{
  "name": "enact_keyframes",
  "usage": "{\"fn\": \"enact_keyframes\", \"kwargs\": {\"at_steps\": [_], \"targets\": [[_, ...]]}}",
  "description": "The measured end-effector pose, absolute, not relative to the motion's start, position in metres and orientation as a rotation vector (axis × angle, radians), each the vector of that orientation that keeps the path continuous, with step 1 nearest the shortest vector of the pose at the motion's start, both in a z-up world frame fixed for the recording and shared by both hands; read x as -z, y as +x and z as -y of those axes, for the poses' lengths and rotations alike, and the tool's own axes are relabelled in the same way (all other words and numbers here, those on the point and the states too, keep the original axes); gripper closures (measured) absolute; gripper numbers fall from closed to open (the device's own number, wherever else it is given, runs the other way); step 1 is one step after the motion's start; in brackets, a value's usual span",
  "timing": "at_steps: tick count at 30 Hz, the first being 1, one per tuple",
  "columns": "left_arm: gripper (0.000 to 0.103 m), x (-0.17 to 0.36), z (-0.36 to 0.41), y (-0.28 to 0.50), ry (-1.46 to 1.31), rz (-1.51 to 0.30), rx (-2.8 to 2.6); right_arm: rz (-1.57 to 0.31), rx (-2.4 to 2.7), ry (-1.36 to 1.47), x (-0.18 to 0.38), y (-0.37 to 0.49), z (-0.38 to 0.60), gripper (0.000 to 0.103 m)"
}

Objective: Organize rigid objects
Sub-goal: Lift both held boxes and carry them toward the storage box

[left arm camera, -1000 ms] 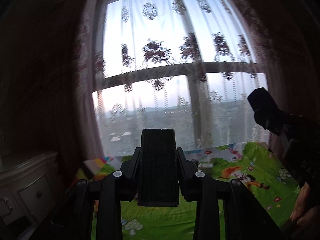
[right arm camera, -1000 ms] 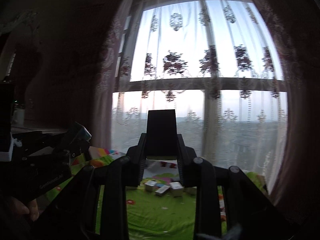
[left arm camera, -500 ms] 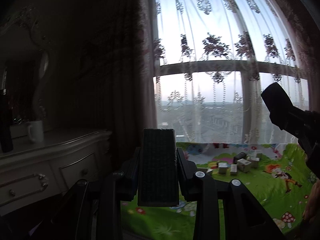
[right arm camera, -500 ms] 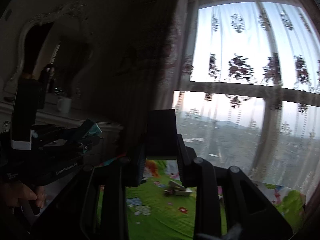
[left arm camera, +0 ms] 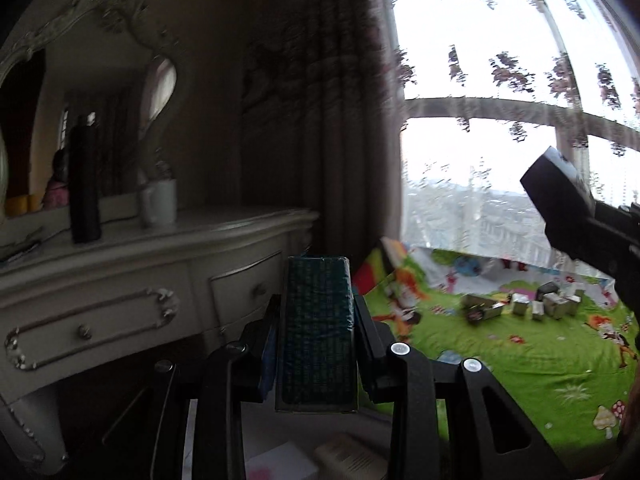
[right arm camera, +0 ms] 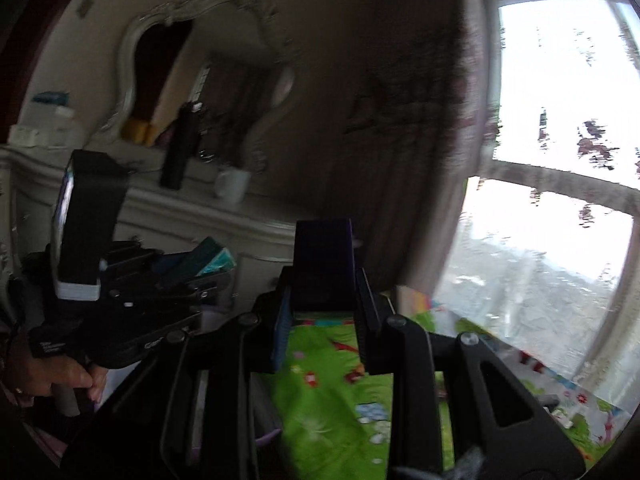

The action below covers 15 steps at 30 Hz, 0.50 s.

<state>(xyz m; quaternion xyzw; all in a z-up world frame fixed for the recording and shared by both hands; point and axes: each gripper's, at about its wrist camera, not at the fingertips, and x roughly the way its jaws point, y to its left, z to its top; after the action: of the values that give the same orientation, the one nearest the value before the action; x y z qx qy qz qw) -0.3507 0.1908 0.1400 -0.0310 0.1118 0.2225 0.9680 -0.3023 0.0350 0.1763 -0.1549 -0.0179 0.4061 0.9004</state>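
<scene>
My left gripper (left arm camera: 318,312) is shut on a dark green box (left arm camera: 316,344) that stands upright between its fingers. In the right wrist view my right gripper (right arm camera: 324,292) is shut on a dark purple box (right arm camera: 324,260). The same right gripper with its dark box (left arm camera: 556,196) shows at the right edge of the left wrist view. At the left of the right wrist view a hand (right arm camera: 60,376) holds the left gripper, and the teal end of its box (right arm camera: 212,262) shows. Several small boxes (left arm camera: 520,306) lie far off on a green play mat (left arm camera: 500,360).
A white dresser (left arm camera: 160,248) with drawers stands close on the left, bearing a dark bottle (left arm camera: 85,180) and a white mug (left arm camera: 160,204) before an ornate mirror (right arm camera: 168,68). A heavy curtain (left arm camera: 320,120) and a bright window (left arm camera: 500,80) lie to the right. Pale objects (left arm camera: 344,456) sit below the left gripper.
Both views have swung left, from the window and mat to the dresser and mirror. Each gripper still holds its box.
</scene>
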Motion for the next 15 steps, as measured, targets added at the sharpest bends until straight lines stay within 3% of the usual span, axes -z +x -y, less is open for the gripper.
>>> {"fn": "enact_keyframes", "kwargs": {"at_steps": [15], "targets": [[0.069, -0.098, -0.252, -0.358, -0.239, -0.419, -0.536, -0.253, -1.093, -0.384, -0.134, -0.293, -0.103, 0.072]]}}
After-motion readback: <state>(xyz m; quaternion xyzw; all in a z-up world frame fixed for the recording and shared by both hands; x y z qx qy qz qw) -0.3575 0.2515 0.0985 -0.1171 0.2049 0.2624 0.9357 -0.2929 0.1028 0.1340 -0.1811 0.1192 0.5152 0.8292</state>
